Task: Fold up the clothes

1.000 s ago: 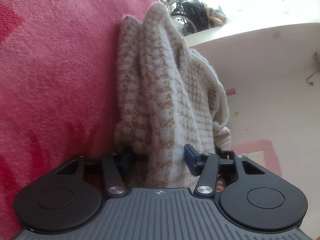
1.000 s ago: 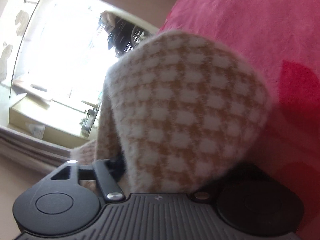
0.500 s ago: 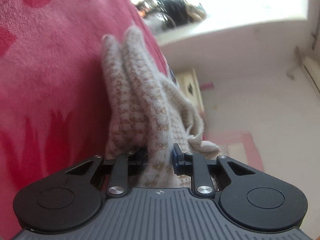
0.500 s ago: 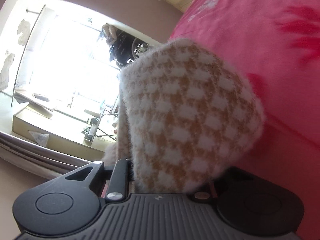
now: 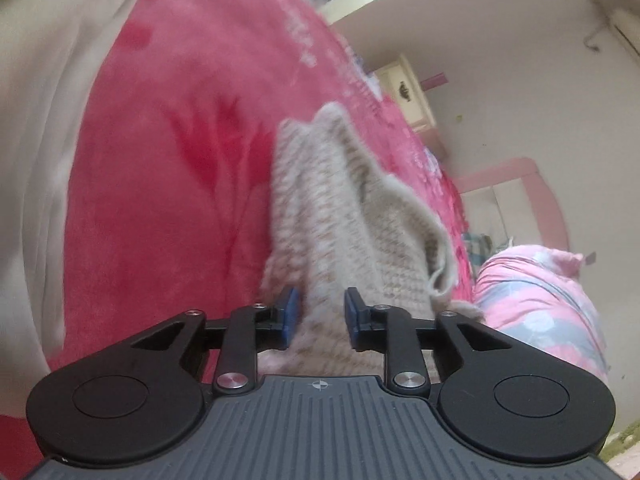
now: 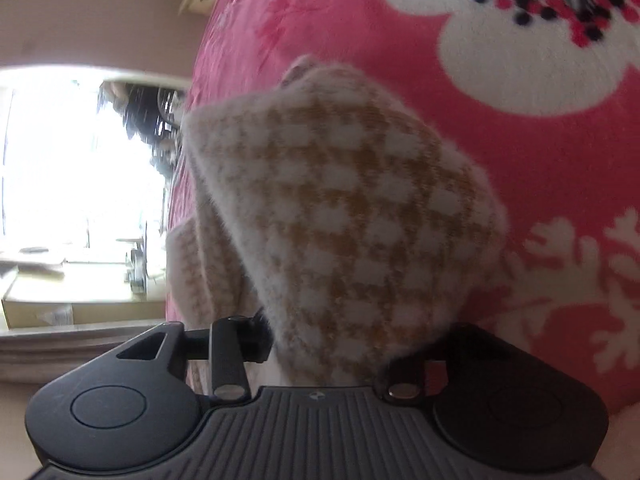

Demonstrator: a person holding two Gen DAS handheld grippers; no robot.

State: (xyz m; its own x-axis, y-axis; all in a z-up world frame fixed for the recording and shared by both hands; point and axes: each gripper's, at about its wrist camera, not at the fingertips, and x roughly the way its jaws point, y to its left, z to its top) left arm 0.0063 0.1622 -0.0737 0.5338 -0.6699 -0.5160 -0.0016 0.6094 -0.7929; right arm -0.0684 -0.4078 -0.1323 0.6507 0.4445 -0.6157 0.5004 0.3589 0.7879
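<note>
A fluffy cream-and-tan houndstooth sweater (image 5: 340, 220) hangs bunched over a pink flowered blanket (image 5: 168, 180). My left gripper (image 5: 320, 316) has a fold of the sweater filling the gap between its blue pads (image 5: 289, 312); its jaws are opening. In the right wrist view a rounded fold of the same sweater (image 6: 340, 220) bulges out of my right gripper (image 6: 328, 344) and covers its right finger. Those jaws are opening too, with knit between them. Below the fold lies the blanket (image 6: 520, 160) with white flowers.
A pink-and-grey quilt (image 5: 540, 292) lies at the right of the bed. Beyond the bed stand a cream nightstand (image 5: 408, 92) and a pink-framed cabinet (image 5: 520, 184). Pale cloth (image 5: 36, 140) fills the left edge. A bright window (image 6: 72, 160) and a wooden desk (image 6: 60, 300) are past the bed.
Both grippers have swept across the bed with the sweater in them. The left view now shows the quilt and cabinet; the right view shows the flowered part of the blanket. The left jaws narrowed, then widened slightly.
</note>
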